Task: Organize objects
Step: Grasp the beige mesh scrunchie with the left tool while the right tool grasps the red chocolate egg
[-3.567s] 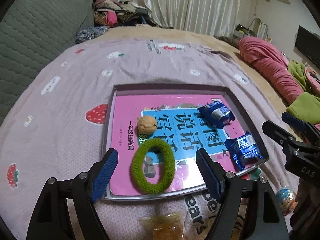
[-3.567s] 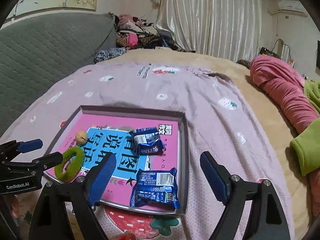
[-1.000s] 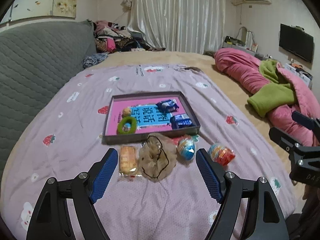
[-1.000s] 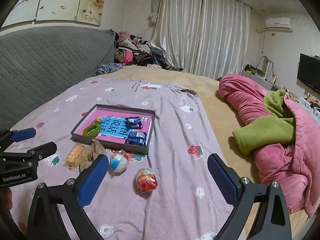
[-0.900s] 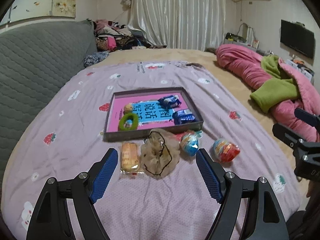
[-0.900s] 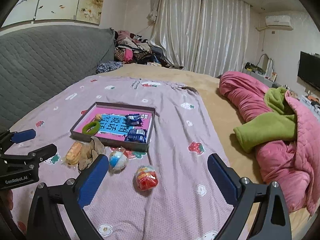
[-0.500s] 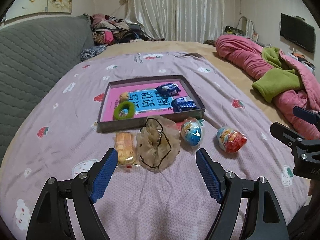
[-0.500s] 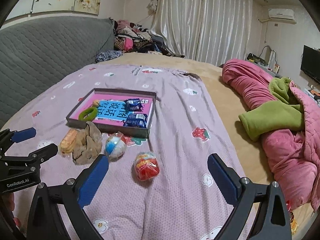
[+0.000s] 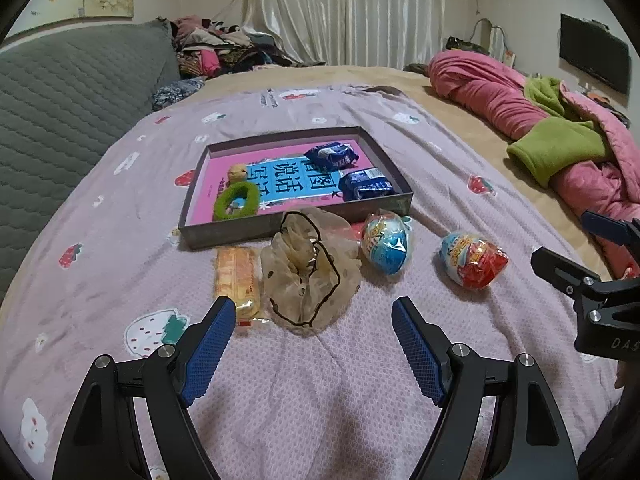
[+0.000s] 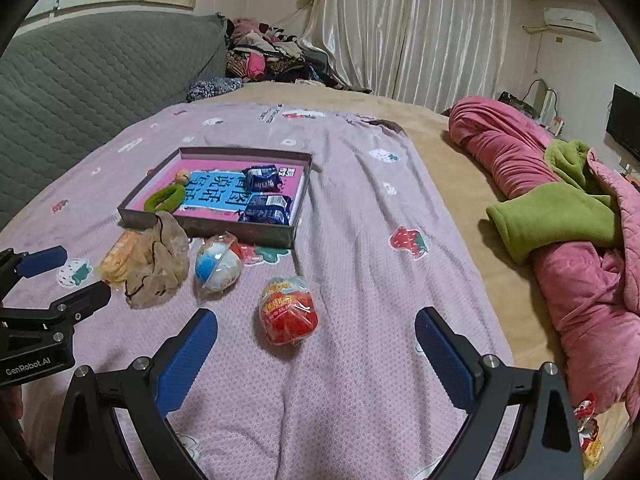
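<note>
A shallow grey box [image 9: 240,232] [image 10: 240,234] with a pink book inside lies on the lilac bedsheet. It holds a green hair tie [image 9: 235,201], a walnut [image 9: 237,171] and two blue snack packs [image 9: 331,154] [image 9: 366,188]. In front of it lie an orange biscuit pack [image 9: 237,278], a beige scrunchie [image 9: 310,270] [image 10: 158,264], a blue wrapped egg [image 9: 386,242] [image 10: 218,266] and a red wrapped egg [image 9: 472,260] [image 10: 288,310]. My left gripper [image 9: 310,316] stands open just short of the scrunchie. My right gripper [image 10: 316,326] stands open around the near side of the red egg, not touching it.
A pink quilt with a green blanket [image 10: 560,216] is bunched up at the right of the bed. A grey padded headboard [image 9: 60,92] runs along the left. Clothes are piled at the far end by the curtains [image 10: 400,32]. A television [image 9: 592,60] hangs at the right.
Both grippers have come down and closer to the loose items in front of the box, which now fill more of each view. Both stayed open; nothing on the bed moved.
</note>
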`<act>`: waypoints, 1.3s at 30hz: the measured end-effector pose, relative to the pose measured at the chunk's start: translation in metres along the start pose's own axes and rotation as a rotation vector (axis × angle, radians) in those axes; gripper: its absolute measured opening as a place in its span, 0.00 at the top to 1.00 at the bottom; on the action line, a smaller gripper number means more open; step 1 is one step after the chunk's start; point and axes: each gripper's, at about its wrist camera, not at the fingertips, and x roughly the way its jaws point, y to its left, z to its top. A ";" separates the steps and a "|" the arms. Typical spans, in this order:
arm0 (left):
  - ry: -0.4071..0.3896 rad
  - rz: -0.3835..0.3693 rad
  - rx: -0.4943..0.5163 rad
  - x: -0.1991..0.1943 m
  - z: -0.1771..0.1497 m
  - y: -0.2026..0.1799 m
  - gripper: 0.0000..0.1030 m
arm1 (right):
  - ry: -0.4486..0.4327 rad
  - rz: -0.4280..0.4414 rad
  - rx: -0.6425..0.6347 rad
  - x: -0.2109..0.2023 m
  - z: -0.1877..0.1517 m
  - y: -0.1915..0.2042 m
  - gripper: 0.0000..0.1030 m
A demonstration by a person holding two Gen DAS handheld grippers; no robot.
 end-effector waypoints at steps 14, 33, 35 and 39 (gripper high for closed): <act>0.016 0.007 -0.006 0.028 0.002 -0.002 0.21 | 0.050 0.001 -0.001 0.032 -0.008 -0.003 0.03; 0.045 0.004 0.010 0.066 0.015 -0.007 0.21 | 0.090 0.007 -0.003 0.068 -0.009 -0.003 0.03; 0.048 0.013 0.016 0.069 0.017 -0.008 0.21 | 0.090 0.009 -0.004 0.071 -0.008 -0.003 0.03; 0.053 0.016 0.014 0.078 0.019 -0.007 0.21 | 0.095 0.011 -0.003 0.075 -0.008 -0.003 0.03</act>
